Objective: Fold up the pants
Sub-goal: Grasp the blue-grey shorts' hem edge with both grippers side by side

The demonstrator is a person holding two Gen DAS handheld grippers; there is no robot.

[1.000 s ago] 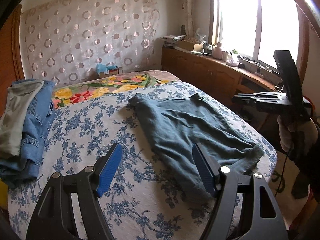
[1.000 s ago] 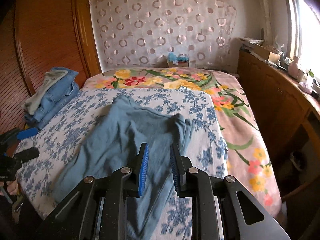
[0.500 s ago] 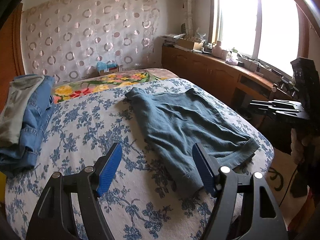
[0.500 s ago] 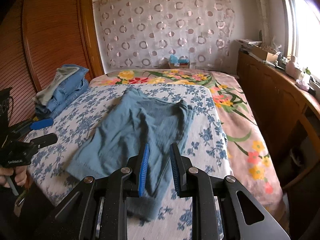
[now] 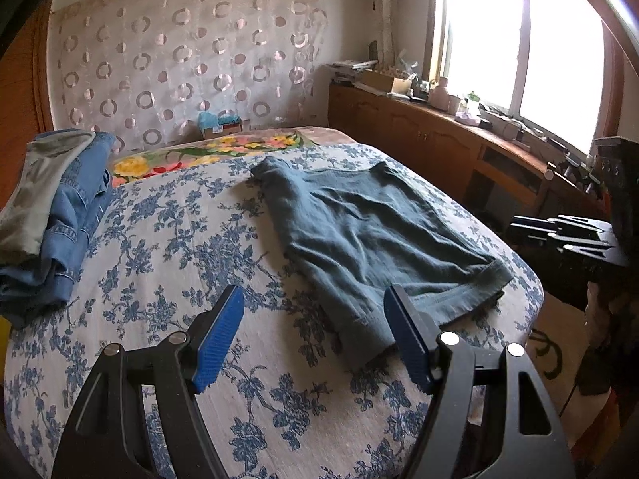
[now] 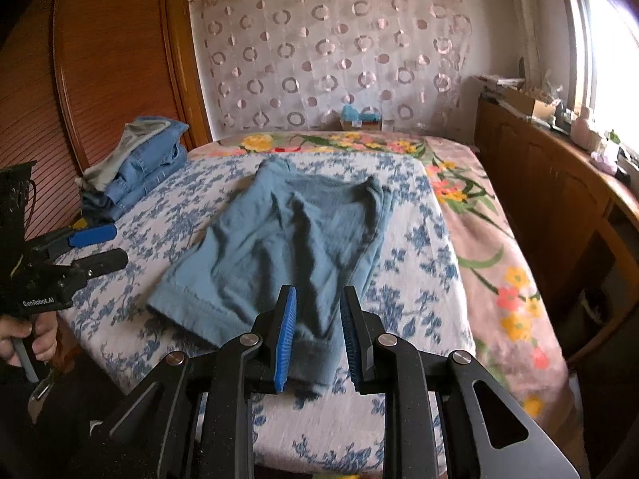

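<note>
Both cameras have drawn back toward the foot of the bed (image 5: pixel 167 215); the teal knit pants (image 6: pixel 287 247) lie flat there, ready for folding. Left hand-held gripper (image 5: pixel 315 335) gapes wide and empty, right hand-held gripper (image 6: pixel 317 335) is narrowly parted, holding nothing.

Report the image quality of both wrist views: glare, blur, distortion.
Left wrist view: the window is blown out to white, and fisheye bends the bed edges. Right wrist view: glare at the right edge, dark vignette in the corners, pants slightly soft, wardrobe bowed.
</note>
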